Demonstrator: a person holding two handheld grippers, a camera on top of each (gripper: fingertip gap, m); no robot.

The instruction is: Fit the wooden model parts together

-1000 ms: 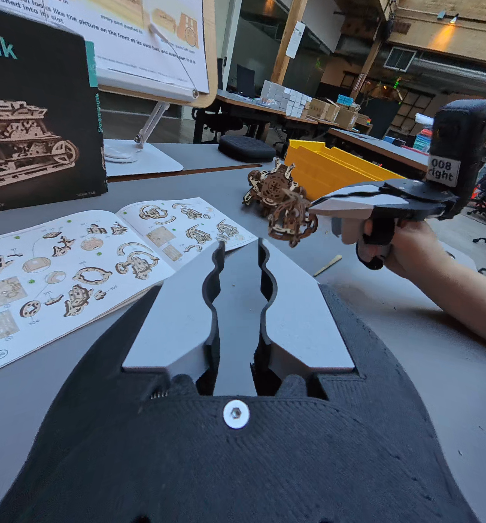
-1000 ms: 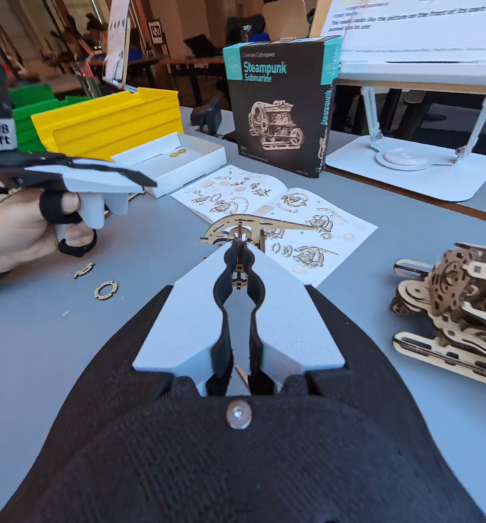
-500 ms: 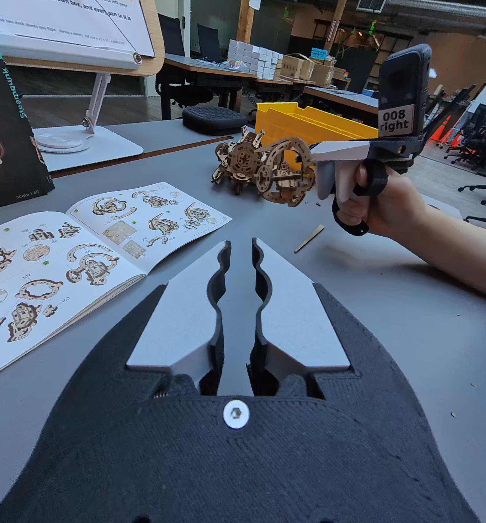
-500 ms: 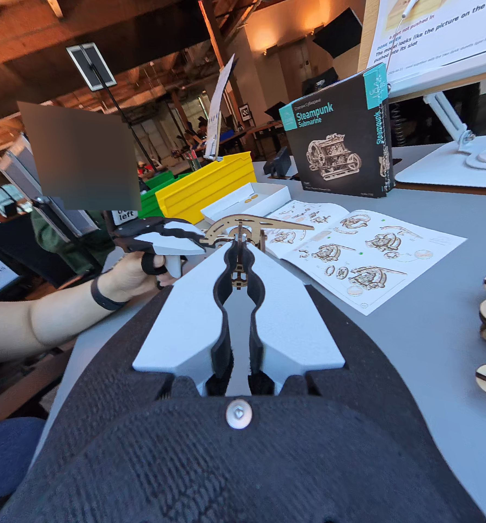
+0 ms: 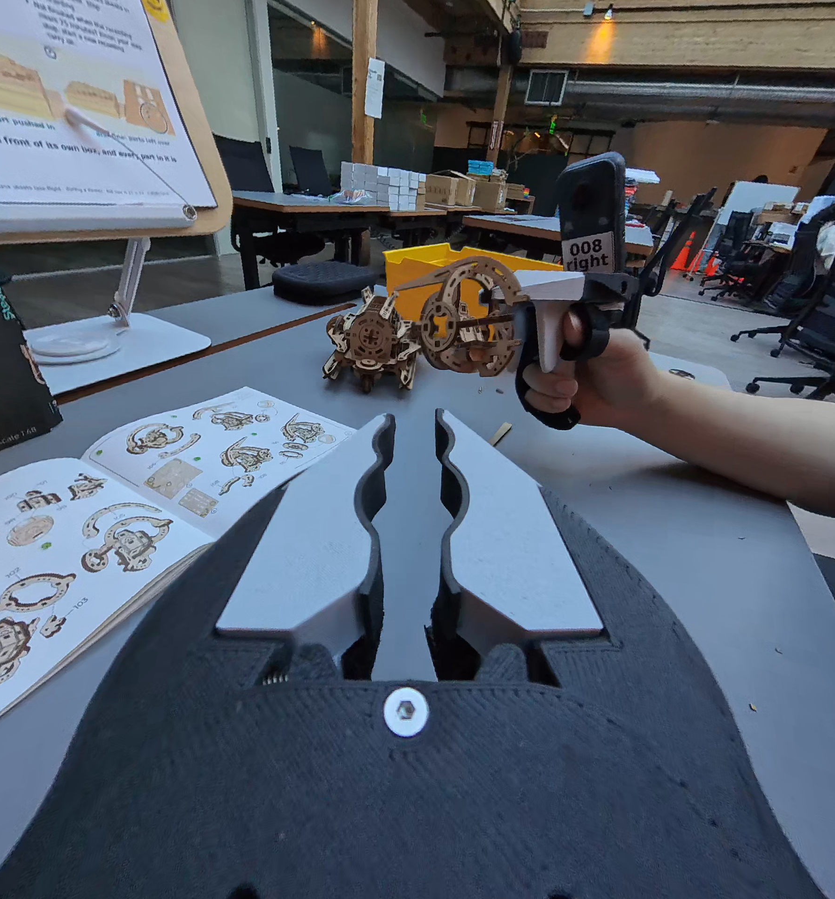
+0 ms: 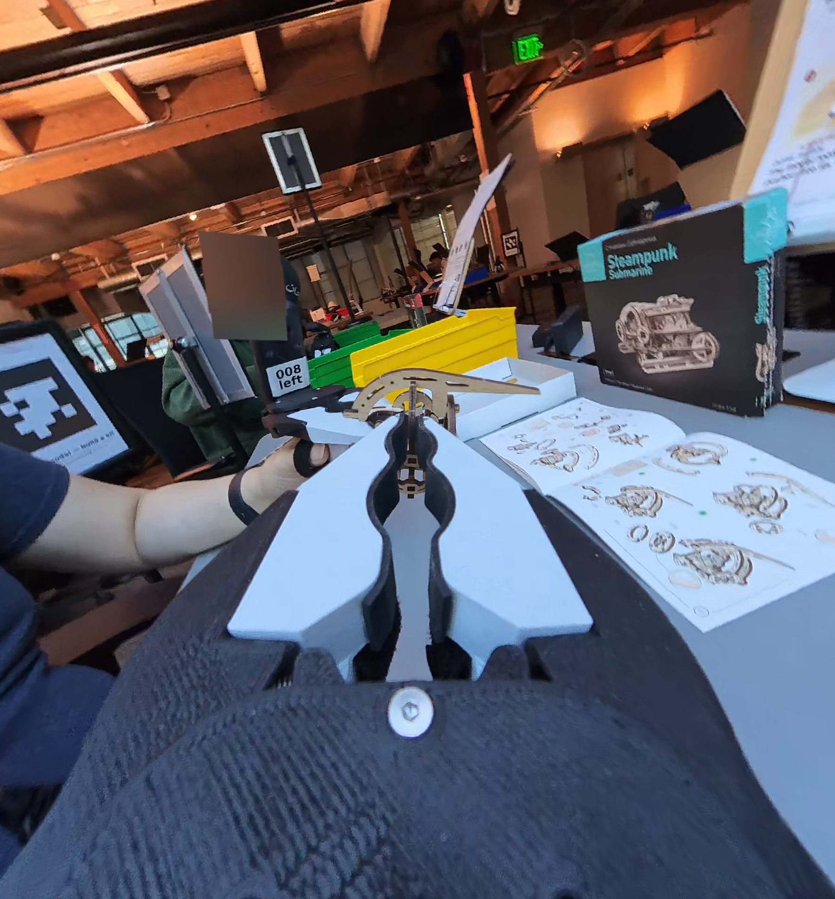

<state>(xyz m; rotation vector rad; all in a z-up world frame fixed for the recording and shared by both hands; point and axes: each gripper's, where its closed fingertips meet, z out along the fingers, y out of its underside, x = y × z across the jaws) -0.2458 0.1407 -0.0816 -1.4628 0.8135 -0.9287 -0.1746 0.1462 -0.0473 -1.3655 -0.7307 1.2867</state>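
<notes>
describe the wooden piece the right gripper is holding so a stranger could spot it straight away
Find the grey table with the yellow plastic bin at its far edge. In front of the bin, the right gripper holds a round wooden gear sub-assembly in the air. Unlike the larger wooden model standing beside it, it carries a long curved arm.

Dim warm indoor light, sharp centres, edges bowed by the wide lens.

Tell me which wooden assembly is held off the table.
The ringed wooden subassembly, clamped in the right gripper; the bulkier wooden model rests on the table.
</notes>
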